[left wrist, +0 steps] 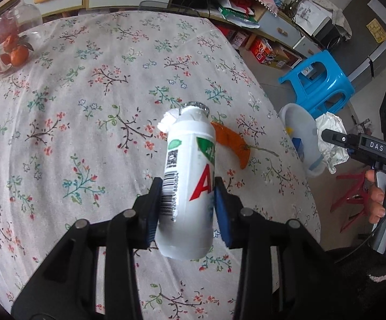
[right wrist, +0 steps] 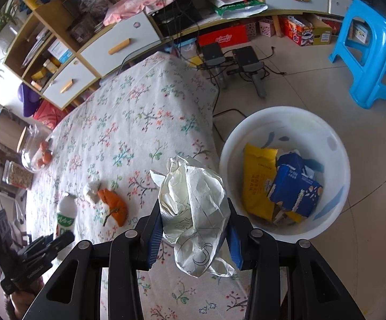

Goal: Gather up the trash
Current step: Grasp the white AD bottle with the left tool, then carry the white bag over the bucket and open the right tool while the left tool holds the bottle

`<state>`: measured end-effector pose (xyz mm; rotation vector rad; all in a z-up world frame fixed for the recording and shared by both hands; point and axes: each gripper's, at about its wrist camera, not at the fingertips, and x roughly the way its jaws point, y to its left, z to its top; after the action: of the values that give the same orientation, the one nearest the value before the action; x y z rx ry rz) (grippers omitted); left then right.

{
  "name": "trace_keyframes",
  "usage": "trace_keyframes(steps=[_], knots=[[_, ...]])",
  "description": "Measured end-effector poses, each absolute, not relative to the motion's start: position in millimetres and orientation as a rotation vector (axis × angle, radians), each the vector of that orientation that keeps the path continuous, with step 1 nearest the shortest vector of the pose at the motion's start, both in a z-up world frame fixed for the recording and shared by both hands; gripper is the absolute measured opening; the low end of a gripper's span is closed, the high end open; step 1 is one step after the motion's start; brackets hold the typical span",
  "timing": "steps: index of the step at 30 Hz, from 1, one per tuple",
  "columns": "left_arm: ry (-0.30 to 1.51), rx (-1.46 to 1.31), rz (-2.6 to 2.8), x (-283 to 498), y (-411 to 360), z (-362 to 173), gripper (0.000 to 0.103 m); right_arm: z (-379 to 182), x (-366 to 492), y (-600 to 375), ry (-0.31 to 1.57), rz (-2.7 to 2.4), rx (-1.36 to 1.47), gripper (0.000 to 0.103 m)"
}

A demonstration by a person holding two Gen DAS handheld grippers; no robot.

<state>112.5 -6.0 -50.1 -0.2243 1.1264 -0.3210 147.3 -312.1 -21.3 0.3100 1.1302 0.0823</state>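
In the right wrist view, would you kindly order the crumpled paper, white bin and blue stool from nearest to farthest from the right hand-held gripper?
1. Crumpled white paper ball, clamped between the right hand-held gripper pads.
2. Round white plastic bin, on the floor to the right, beside the table.
3. Bright blue plastic stool, upper right, beyond the bin.

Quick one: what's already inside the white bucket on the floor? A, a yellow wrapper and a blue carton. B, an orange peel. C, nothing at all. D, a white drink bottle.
A: the right wrist view shows a yellow wrapper and a blue carton lying inside the white bucket.
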Motion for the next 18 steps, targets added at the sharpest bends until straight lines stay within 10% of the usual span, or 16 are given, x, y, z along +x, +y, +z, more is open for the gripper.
trace_keyframes(steps=[18], knots=[[1.078,-0.245,-0.270,118,-18,-27,0.039,-32,175,-381,1.085,-0.084,0.402,0.046]])
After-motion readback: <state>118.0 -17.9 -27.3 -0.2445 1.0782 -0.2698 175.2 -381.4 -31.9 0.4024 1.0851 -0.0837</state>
